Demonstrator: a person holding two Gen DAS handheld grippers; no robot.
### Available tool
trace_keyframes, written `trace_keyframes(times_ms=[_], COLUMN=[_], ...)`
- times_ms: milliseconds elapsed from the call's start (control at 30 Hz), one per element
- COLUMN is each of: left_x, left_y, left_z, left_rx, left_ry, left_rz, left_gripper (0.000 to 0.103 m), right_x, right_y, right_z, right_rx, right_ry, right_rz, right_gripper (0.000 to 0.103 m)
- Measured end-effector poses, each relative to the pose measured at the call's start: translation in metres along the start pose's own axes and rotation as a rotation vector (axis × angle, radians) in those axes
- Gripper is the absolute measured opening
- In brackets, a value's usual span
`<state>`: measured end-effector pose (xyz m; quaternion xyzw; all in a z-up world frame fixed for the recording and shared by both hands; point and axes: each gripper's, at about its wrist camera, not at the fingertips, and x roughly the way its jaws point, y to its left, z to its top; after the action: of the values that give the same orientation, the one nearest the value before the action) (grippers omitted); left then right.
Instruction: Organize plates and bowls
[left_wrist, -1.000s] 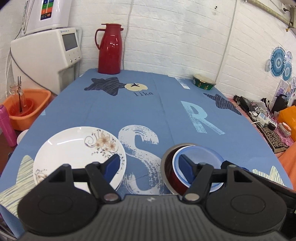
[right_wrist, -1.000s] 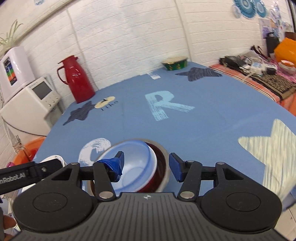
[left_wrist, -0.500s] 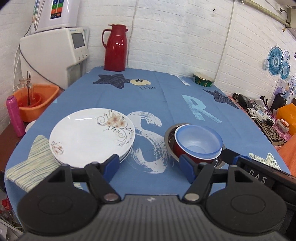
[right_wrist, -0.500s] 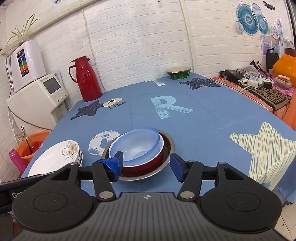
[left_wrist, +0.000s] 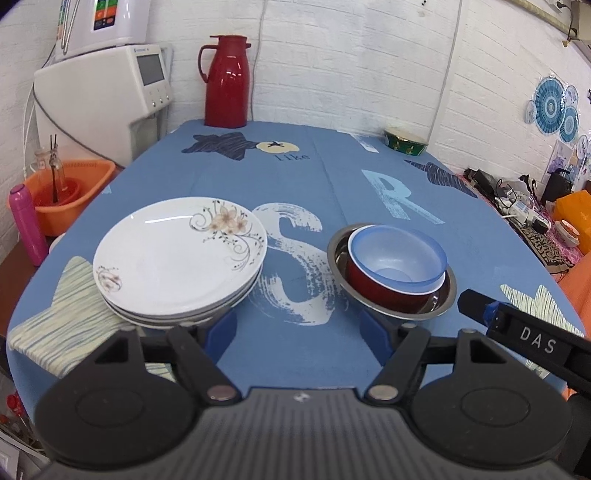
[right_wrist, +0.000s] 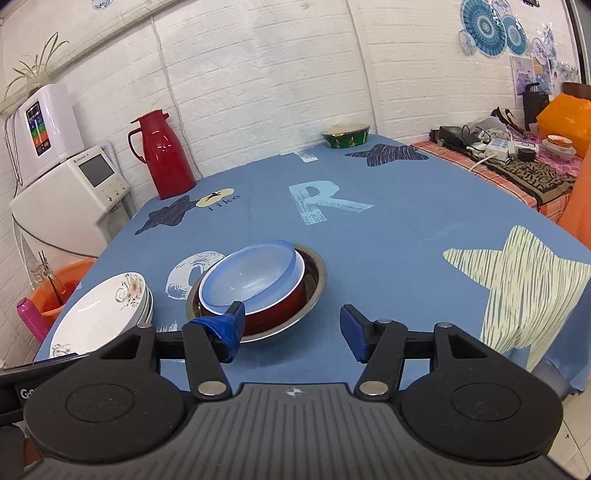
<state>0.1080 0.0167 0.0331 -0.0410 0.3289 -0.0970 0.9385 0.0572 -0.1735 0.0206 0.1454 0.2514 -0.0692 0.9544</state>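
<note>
A stack of white floral plates (left_wrist: 177, 258) (right_wrist: 99, 317) rests near the front left of the blue tablecloth. To its right, a pale blue bowl (left_wrist: 397, 254) (right_wrist: 251, 277) is nested in a red bowl (left_wrist: 384, 291) (right_wrist: 273, 314), which sits in a steel bowl (left_wrist: 439, 299) (right_wrist: 314, 280). My left gripper (left_wrist: 297, 336) is open, hanging in front of the gap between the plates and the bowls, touching nothing. My right gripper (right_wrist: 291, 330) is open too, just in front of the bowl stack and holding nothing. Its black body shows at the left wrist view's right edge.
A red thermos (left_wrist: 226, 81) (right_wrist: 162, 155) and a green bowl (left_wrist: 405, 141) (right_wrist: 346, 134) stand at the table's far edge. A white appliance (left_wrist: 99, 99) and an orange basin (left_wrist: 66, 192) are off the left side. A cluttered side table (right_wrist: 517, 158) lies to the right.
Both grippers have drawn back and up from the dishes, so the plates and nested bowls now sit farther ahead. Nothing on the table has moved.
</note>
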Motion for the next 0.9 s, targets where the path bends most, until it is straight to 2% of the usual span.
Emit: trace_keyframes(times_ms=[167, 267, 333, 433, 533, 600, 700, 800, 900], left_x=[0.018, 0.034, 0.05, 0.086, 0.116, 0.129, 0.143, 0.148, 0.152], left_y=[0.001, 0.006, 0.008, 0.011, 0.014, 0.014, 0.011, 0.006, 0.007], left_z=[0.019, 0.048, 0.074, 0.104, 0.116, 0.118, 0.119, 0.122, 0.125], left_rx=[0.021, 0.07, 0.148, 0.202, 0.212, 0.228, 0.234, 0.291, 0.312], left_ry=[0.035, 0.103, 0.184, 0.368, 0.478, 0.494, 0.512, 0.473, 0.47], left_rz=[-0.001, -0.05, -0.118, -0.24, -0.236, -0.193, -0.207, -0.154, -0.131], left_gripper=[0.072, 0.072, 0.073, 0.073, 0.073, 0.073, 0.074, 0.074, 0.075], right_x=[0.013, 0.022, 0.032, 0.048, 0.055, 0.057, 0.061, 0.068, 0.076], right_y=[-0.014, -0.029, -0.046, -0.064, -0.07, -0.071, -0.072, -0.073, -0.072], right_z=[0.007, 0.014, 0.02, 0.029, 0.035, 0.037, 0.039, 0.038, 0.037], right_rx=[0.039, 0.058, 0.105, 0.173, 0.203, 0.203, 0.207, 0.218, 0.211], right_ry=[0.039, 0.102, 0.16, 0.25, 0.282, 0.279, 0.283, 0.294, 0.314], right_rz=[-0.008, 0.003, 0.042, 0.076, 0.069, 0.06, 0.051, 0.042, 0.032], right_gripper=[0.043, 0.043, 0.043, 0.043, 0.043, 0.043, 0.043, 0.043, 0.044])
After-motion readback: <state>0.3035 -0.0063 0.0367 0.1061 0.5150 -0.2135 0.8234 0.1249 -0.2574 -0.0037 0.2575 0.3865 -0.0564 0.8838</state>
